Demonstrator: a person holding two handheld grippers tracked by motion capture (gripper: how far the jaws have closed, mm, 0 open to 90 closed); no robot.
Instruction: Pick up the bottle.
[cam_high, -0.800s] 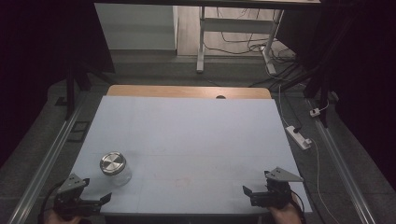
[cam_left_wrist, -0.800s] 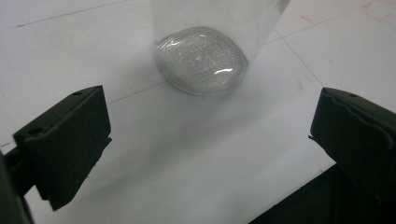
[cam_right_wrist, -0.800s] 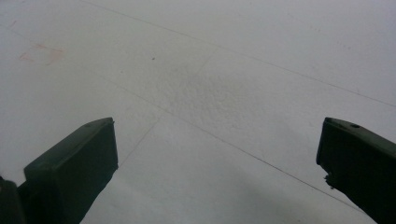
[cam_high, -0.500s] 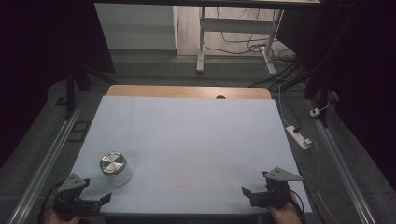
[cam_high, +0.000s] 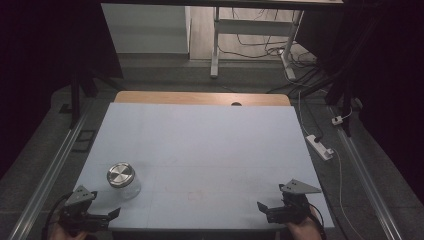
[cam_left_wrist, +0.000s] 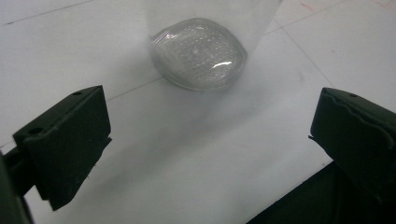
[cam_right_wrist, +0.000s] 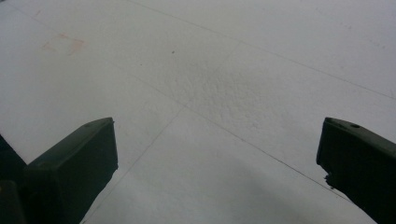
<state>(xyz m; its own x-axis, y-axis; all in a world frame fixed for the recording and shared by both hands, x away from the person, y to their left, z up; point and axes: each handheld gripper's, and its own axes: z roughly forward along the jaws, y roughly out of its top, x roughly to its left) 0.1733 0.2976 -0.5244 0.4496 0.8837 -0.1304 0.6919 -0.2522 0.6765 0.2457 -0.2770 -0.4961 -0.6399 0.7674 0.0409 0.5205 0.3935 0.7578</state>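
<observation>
A pale blue-white counter (cam_high: 210, 150), faintly lined, stands in a dark room with cables on the floor behind it. The glass jar (cam_high: 122, 180) with its metal lid stands upright near the front left corner. The left gripper (cam_high: 102, 216) sits just in front of the jar, fingers apart and empty. The right gripper (cam_high: 267, 207) is well apart from the jar, fingers apart.

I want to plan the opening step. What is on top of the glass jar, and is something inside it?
A round silver metal lid sits on top of the glass jar. Through the clear wall, nothing is visible inside near its base; the upper inside is hidden under the lid.
</observation>
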